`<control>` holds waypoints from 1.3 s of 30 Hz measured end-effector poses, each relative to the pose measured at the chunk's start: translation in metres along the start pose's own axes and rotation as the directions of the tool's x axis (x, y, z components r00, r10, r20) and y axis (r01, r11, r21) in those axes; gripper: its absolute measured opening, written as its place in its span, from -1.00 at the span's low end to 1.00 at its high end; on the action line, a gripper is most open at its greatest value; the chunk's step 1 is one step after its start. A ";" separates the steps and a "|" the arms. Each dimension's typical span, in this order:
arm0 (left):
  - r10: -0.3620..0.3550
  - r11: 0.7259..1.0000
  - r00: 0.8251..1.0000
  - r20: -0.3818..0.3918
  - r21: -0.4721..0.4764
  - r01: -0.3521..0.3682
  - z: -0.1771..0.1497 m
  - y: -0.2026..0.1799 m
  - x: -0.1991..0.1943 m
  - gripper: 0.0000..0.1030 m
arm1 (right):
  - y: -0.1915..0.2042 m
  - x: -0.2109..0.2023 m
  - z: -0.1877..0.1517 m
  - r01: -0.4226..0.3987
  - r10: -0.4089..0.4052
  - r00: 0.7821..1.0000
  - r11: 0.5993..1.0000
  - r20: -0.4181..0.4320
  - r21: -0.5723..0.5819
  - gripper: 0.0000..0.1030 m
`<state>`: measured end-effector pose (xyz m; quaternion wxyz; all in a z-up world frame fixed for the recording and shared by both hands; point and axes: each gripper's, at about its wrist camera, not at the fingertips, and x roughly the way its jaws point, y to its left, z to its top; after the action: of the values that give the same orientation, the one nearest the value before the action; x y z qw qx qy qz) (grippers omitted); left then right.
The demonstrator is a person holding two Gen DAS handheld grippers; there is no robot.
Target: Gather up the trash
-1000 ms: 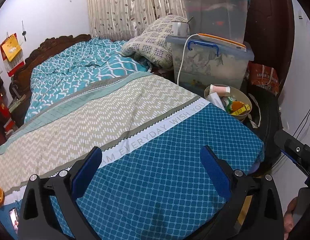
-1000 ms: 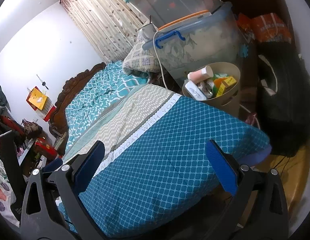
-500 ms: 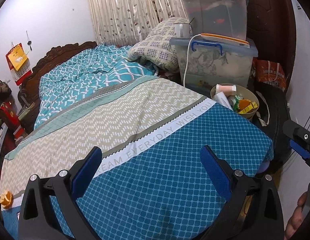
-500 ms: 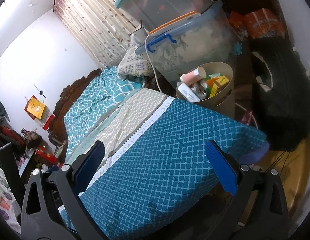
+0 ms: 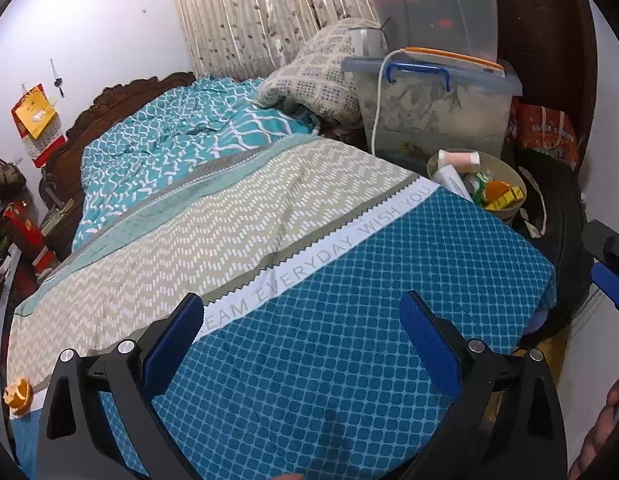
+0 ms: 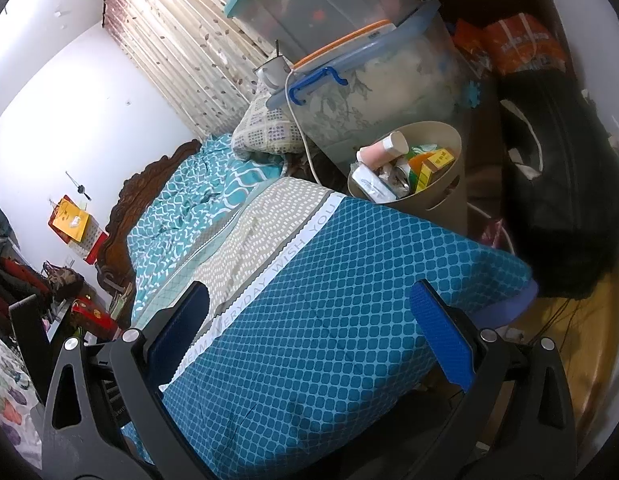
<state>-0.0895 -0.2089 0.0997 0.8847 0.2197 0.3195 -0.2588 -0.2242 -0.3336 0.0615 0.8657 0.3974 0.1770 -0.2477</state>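
Bedroom; bed (image 5: 309,248) under a patterned cover, mostly bare; curtain (image 5: 269,12) behind; stacked tubs (image 5: 433,112) at the far right corner.

Far left, near edge of cover: orange peel (image 5: 17,392), lying alone, well apart from everything else; only loose trash seen on the bed.

Centre: left gripper (image 5: 301,340) held above the blue squares, jaws spread wide, nothing between them; right gripper (image 6: 309,336) likewise released and empty, hovering over the same end of the bed.

Right: bin (image 6: 437,200) on the floor beside the bed, against the lower tub; already holding a tube, boxes and wrappers.

Judged step: locating the next piece. Advised: swing left gripper toward the peel; approach low and level; close on the peel alone, not the cloth; carry clear across to the bin; release over the opening, not the rim.
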 end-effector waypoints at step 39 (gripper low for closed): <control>0.050 0.997 0.998 -0.026 0.068 -0.048 -0.004 -0.014 0.006 0.83 | -0.006 -0.002 0.001 -0.001 0.001 1.000 1.000 0.007 0.029 0.93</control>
<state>-0.0961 -0.2196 0.0894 0.8782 0.2607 0.3176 -0.2447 -0.2293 -0.3376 0.0596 0.8606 0.4092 0.1701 -0.2511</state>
